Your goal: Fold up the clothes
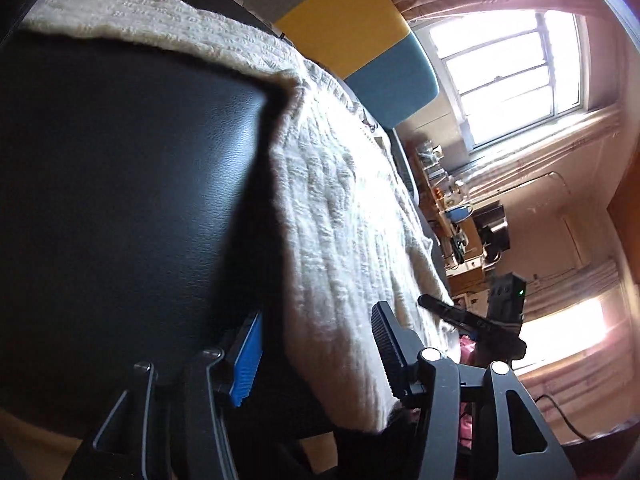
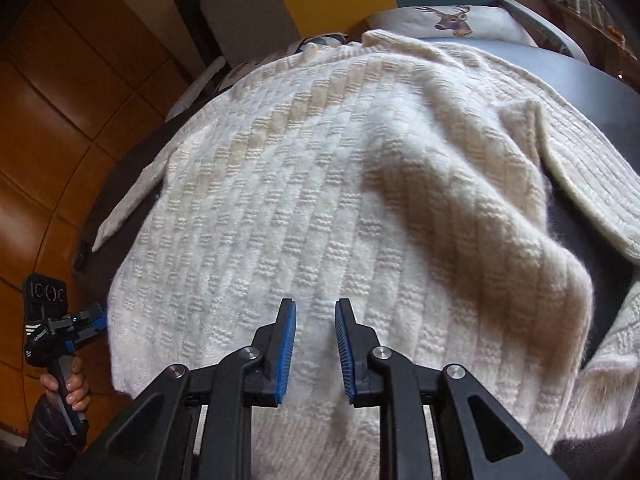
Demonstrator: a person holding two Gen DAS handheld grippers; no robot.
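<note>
A cream knitted sweater (image 2: 320, 184) lies spread on a dark leather surface (image 1: 120, 200), with one sleeve (image 2: 128, 212) stretched to the left and another part folded over at the right. In the left wrist view the sweater (image 1: 340, 208) runs along the surface's edge. My left gripper (image 1: 316, 316) is open at the sweater's near edge, with nothing pinched. My right gripper (image 2: 315, 304) hovers over the lower body of the sweater, jaws a narrow gap apart and empty. Each gripper shows in the other's view: the right gripper (image 1: 448, 312) and the left gripper (image 2: 94, 316).
A hand (image 2: 72, 388) holds the left gripper's handle. A yellow and teal panel (image 1: 352, 28) stands behind the surface, and a deer-print pillow (image 2: 452, 20) lies at the far end. Wooden cabinets (image 2: 60, 100) are on the left; a cluttered desk (image 1: 460, 216) stands below a bright window (image 1: 516, 76).
</note>
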